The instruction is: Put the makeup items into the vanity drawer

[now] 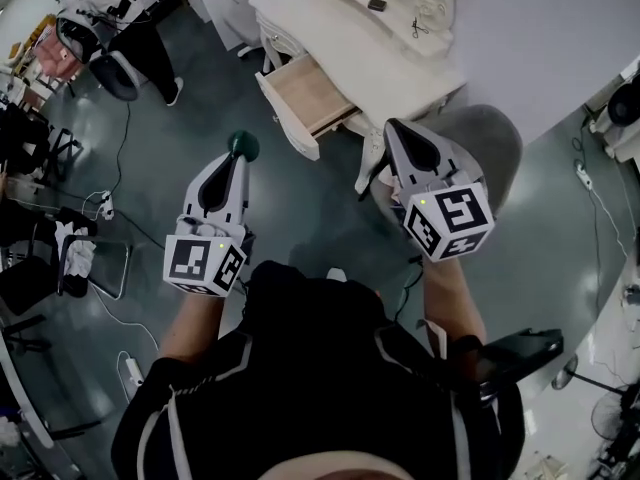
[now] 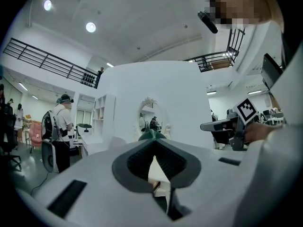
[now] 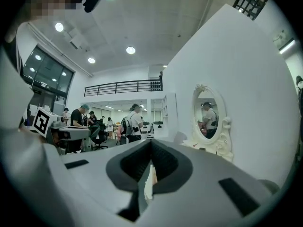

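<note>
Floor (image 1: 300,203) gap before vanity (image 1: 340,33) | drawer (image 1: 305,96) open | left gripper (image 1: 240,160) grips green item (image 1: 244,145)

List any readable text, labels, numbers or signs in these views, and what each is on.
No readable words or numbers in any view.
Left gripper cube and right gripper cube: black-and-white square code patterns only, no letters.
Dark item on the vanity: too small to read.
Green item at the left claw's tip: no print visible.
</note>
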### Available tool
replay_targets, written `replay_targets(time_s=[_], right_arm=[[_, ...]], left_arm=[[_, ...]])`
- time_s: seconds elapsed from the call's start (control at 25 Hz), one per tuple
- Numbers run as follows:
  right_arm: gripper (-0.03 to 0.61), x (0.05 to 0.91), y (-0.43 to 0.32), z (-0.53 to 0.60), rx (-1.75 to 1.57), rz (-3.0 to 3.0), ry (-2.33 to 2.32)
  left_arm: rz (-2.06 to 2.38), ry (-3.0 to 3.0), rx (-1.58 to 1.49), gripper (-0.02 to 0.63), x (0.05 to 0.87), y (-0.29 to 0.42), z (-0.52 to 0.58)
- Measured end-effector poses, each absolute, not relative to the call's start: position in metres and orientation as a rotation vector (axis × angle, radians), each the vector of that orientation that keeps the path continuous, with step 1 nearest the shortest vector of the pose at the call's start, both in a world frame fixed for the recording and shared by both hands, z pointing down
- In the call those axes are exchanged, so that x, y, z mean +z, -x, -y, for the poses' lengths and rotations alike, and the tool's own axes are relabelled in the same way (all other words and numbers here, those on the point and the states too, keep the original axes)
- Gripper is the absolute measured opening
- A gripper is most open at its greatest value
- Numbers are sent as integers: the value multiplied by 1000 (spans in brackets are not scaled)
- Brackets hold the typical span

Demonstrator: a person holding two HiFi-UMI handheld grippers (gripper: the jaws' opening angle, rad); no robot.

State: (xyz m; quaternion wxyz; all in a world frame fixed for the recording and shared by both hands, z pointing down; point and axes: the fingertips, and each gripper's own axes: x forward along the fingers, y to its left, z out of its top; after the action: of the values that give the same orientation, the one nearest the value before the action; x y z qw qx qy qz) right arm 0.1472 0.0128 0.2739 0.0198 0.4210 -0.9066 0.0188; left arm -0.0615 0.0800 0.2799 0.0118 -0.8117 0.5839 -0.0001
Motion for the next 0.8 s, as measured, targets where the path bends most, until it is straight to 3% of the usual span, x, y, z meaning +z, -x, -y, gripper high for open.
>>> replay_targets(time_s=[0.32, 0.8], right_arm=[[5, 286, -151, 31, 68, 2760, -1376], [5, 284, -92, 115, 48, 2690, -1446]], left_arm=[[-1783, 2590, 3, 20, 298, 66, -21], [-1691, 2655, 62, 20, 302, 129, 83]])
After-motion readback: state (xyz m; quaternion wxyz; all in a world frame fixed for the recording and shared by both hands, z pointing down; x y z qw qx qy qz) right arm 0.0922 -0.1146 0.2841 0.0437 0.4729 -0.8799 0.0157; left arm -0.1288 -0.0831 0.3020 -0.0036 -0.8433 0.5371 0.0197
